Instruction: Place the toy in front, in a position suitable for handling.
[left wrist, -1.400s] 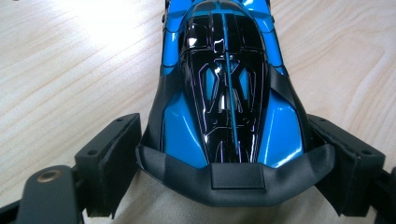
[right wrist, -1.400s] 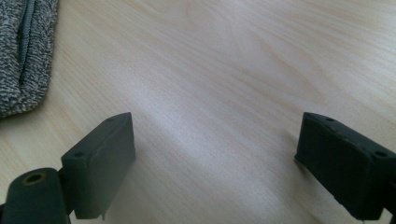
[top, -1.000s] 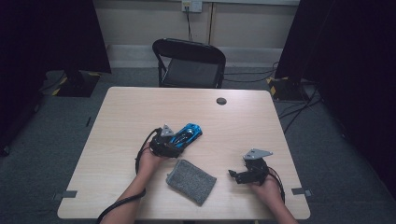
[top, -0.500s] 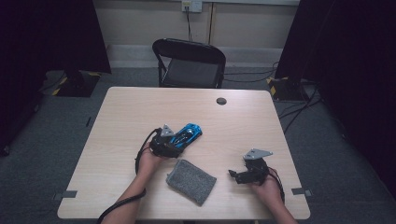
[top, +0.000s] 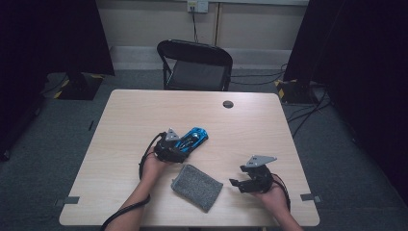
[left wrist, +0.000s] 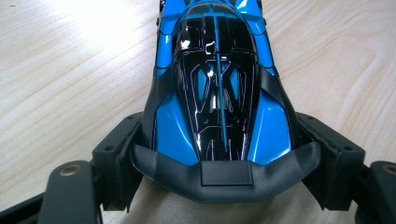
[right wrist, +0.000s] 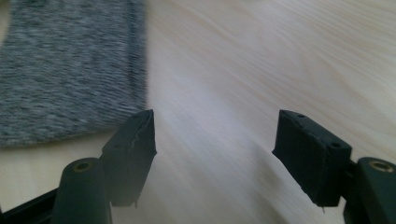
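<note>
A glossy blue and black toy car rests on the wooden table near its middle. My left gripper is shut on the car's near end. In the left gripper view the car points away and both pads press on its flanks around my left gripper. A grey knitted cloth lies flat near the front edge. To its right my right gripper hovers open, facing the cloth. The jaws of my right gripper have just been closing, with bare table between them.
A black folding chair stands behind the table's far edge. A small dark round disc sits at the far middle of the tabletop. Grey tape marks stick out at the front corners. Dark curtains hang on both sides.
My right gripper has edged slightly left toward the cloth. The left hand, the car and the cloth have stayed where they were.
</note>
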Motion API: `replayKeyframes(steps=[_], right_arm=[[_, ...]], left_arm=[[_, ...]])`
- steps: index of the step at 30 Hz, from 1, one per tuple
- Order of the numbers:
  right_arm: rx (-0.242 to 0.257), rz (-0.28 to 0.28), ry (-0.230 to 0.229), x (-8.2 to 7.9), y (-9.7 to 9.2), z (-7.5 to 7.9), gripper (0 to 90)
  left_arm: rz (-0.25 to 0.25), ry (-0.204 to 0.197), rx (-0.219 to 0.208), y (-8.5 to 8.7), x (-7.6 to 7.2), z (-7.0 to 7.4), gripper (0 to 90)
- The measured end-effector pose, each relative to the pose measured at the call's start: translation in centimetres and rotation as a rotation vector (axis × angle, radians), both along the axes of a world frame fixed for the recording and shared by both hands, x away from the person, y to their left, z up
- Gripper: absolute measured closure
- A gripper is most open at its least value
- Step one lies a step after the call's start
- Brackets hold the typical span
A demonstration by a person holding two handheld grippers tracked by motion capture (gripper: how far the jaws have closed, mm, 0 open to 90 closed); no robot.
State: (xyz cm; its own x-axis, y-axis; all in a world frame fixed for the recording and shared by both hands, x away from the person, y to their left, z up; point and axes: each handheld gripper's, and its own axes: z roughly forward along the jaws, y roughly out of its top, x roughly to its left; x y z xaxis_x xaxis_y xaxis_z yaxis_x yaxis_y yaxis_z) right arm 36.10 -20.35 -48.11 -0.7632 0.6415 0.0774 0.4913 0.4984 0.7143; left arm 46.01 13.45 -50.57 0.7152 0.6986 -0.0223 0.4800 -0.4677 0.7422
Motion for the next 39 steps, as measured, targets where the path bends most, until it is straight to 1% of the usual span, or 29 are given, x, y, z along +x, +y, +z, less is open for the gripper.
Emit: replayKeyframes(steps=[2, 4, 5, 6, 7, 8, 10, 12, 13, 14, 16, 18, 19, 21, 22, 24, 25, 26, 27, 28, 29, 31, 35, 36, 37, 39], right_arm=[[0.005, 0.041, -0.006, -0.6, 1.0, 0.3, 30.4], [0.011, 0.057, -0.003, -0.9, 1.7, 0.7, 31.3], [0.011, 0.057, -0.003, -0.9, 1.7, 0.7, 31.3], [0.02, 0.071, -0.005, -1.1, 2.0, 0.9, 32.5], [0.044, 0.094, -0.003, -1.4, 2.7, 1.3, 35.3], [0.057, 0.108, 0.001, -1.6, 3.0, 1.5, 37.0], [0.056, 0.135, 0.001, -1.8, 3.6, 1.7, 40.1], [0.06, 0.172, 0.016, -2.1, 4.4, 1.7, 43.7], [0.06, 0.172, 0.016, -2.1, 4.4, 1.7, 43.7], [0.084, 0.191, 0.044, -2.4, 5.1, 1.6, 45.3], [0.066, 0.205, 0.041, -2.6, 5.8, 1.4, 45.0], [0.069, 0.208, 0.05, -2.7, 6.4, 1.2, 45.1], [0.065, 0.22, 0.055, -2.7, 6.7, 1.1, 45.4], [0.062, 0.228, 0.052, -2.8, 6.9, 1.0, 45.6], [0.062, 0.235, 0.055, -2.7, 7.2, 0.9, 45.6], [0.055, 0.25, 0.075, -2.8, 7.6, 0.6, 45.6], [0.04, 0.263, 0.079, -2.8, 7.9, 0.4, 45.2], [0.003, 0.281, 0.074, -2.9, 8.3, -0.1, 44.7], [0.003, 0.281, 0.074, -2.9, 8.3, -0.1, 44.7], [-0.008, 0.286, 0.064, -2.8, 8.4, -0.3, 44.3], [-0.012, 0.28, 0.061, -2.7, 8.4, -0.3, 44.0], [-0.02, 0.28, 0.064, -2.5, 8.3, -0.3, 44.6], [-0.008, 0.274, 0.076, -1.9, 7.9, -0.5, 46.7], [-0.009, 0.268, 0.075, -1.8, 7.8, -0.5, 46.8], [-0.006, 0.25, 0.082, -1.5, 7.4, -0.4, 47.3], [-0.013, 0.24, 0.079, -1.2, 6.9, -0.4, 47.6]], left_arm=[[0.0, 0.0, 0.0, 0.0, 0.0, 0.0, 24.2], [0.0, 0.0, 0.0, 0.0, 0.0, 0.0, 24.2], [0.0, 0.0, 0.0, 0.0, 0.0, 0.0, 24.2], [0.0, 0.0, 0.0, 0.0, 0.0, 0.0, 24.2], [0.0, 0.0, 0.0, 0.0, 0.0, 0.0, 24.2], [0.0, 0.0, 0.0, 0.0, 0.0, 0.0, 24.2], [0.0, 0.0, 0.0, 0.0, 0.0, 0.0, 24.2], [0.0, 0.0, 0.0, 0.0, 0.0, 0.0, 24.2], [0.0, 0.0, 0.0, 0.0, 0.0, 0.0, 24.2], [0.001, 0.0, -0.001, 0.0, 0.0, 0.0, 24.2], [0.002, 0.002, -0.001, 0.0, 0.0, 0.0, 24.2], [0.002, 0.0, -0.001, 0.0, 0.0, 0.0, 24.2], [0.007, -0.001, -0.008, -0.1, 0.0, 0.0, 24.2], [0.002, 0.0, -0.002, 0.0, 0.0, 0.0, 24.2], [-0.003, 0.0, 0.004, 0.0, 0.0, 0.0, 24.2], [0.002, 0.0, -0.002, 0.0, 0.0, 0.0, 24.2], [0.0, 0.0, 0.0, 0.0, 0.0, 0.0, 24.2], [0.0, 0.0, 0.0, 0.0, 0.0, 0.0, 24.2], [0.0, 0.0, 0.0, 0.0, 0.0, 0.0, 24.2], [0.0, 0.0, 0.0, 0.0, 0.0, 0.0, 24.2], [0.0, 0.0, 0.0, 0.0, 0.0, 0.0, 24.2], [0.0, 0.0, 0.0, 0.0, 0.0, 0.0, 24.2], [0.001, 0.0, 0.0, 0.0, 0.0, 0.0, 24.2], [0.0, 0.0, 0.0, 0.0, 0.0, 0.0, 24.2], [0.001, 0.0, 0.0, 0.0, 0.0, 0.0, 24.2], [0.001, 0.0, -0.001, 0.0, 0.0, 0.0, 24.2]])
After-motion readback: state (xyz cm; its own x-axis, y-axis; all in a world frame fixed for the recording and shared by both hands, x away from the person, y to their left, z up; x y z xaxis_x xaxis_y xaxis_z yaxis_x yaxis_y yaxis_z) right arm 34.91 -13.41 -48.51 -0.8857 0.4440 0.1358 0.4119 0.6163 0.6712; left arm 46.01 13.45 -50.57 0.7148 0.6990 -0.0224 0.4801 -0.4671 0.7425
